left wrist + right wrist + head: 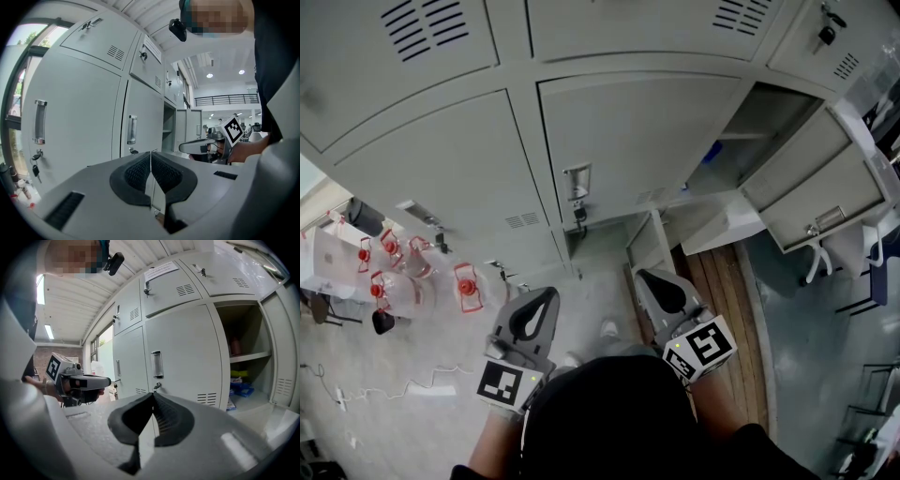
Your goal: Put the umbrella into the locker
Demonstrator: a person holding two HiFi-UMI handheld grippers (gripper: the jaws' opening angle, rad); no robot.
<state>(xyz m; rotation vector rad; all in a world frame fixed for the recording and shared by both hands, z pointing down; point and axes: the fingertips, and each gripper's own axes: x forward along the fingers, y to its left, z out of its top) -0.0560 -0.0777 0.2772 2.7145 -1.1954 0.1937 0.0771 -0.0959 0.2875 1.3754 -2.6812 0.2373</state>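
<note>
Both shut and empty, the left gripper [151,153] and right gripper [152,395] hover before closed lockers [628,141], an open locker [241,329] to their right; no umbrella shows, stowed or not.

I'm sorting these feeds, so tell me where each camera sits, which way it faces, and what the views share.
Head view: on the person's head, looking steeply down at lockers; shows their head, left gripper and right gripper.
Left gripper view: on the left gripper, along its shut jaws toward closed locker doors; right gripper alongside.
Right gripper view: on the right gripper, toward the open locker; left gripper alongside.
Shared: all show the open locker.
</note>
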